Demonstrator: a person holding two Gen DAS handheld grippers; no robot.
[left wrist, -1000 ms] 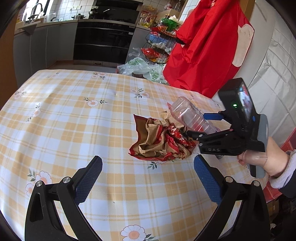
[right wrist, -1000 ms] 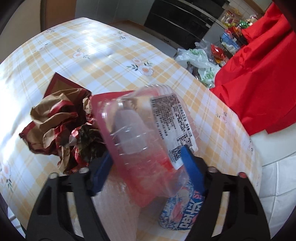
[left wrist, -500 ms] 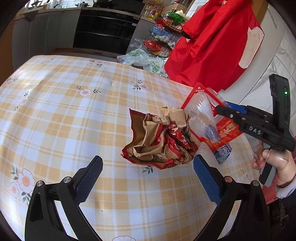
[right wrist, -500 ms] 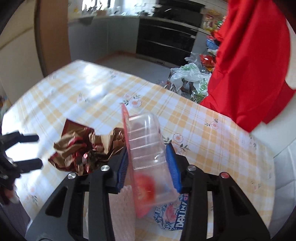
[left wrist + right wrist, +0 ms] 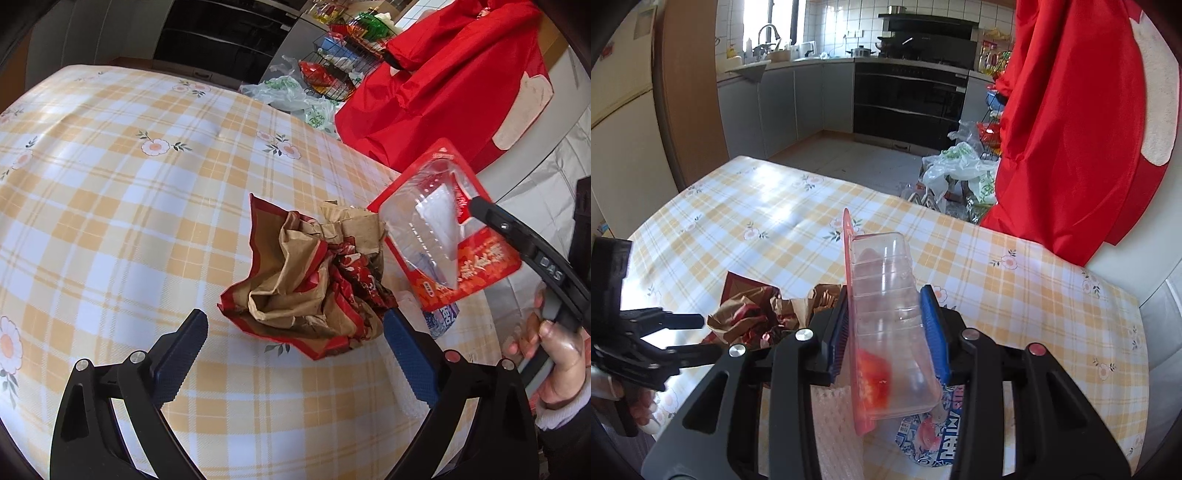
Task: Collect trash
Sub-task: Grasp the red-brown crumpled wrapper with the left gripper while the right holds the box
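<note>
A crumpled brown and red paper bag (image 5: 310, 280) lies on the checked tablecloth (image 5: 129, 206). My left gripper (image 5: 293, 319) hangs open just in front of it, one finger on each side and neither touching. My right gripper (image 5: 885, 295) is shut on a clear plastic package with a red card back (image 5: 886, 314), held upright above the table. That package (image 5: 439, 229) also shows at the right of the left wrist view. Under it lie a blue printed wrapper (image 5: 945, 435) and a white foam net (image 5: 834, 417). The paper bag (image 5: 753, 314) and the left gripper (image 5: 705, 334) show at the left.
A red cloth (image 5: 1071, 129) hangs beside the table's far right corner. Plastic bags (image 5: 960, 173) and a wire rack (image 5: 340, 62) stand on the floor beyond the far edge. A white padded surface (image 5: 1145, 288) adjoins the table on the right. Kitchen cabinets (image 5: 798, 99) line the back.
My right gripper closed on the plastic package, lifted it off the table and turned it upright. My left gripper moved down and closer to the paper bag.
</note>
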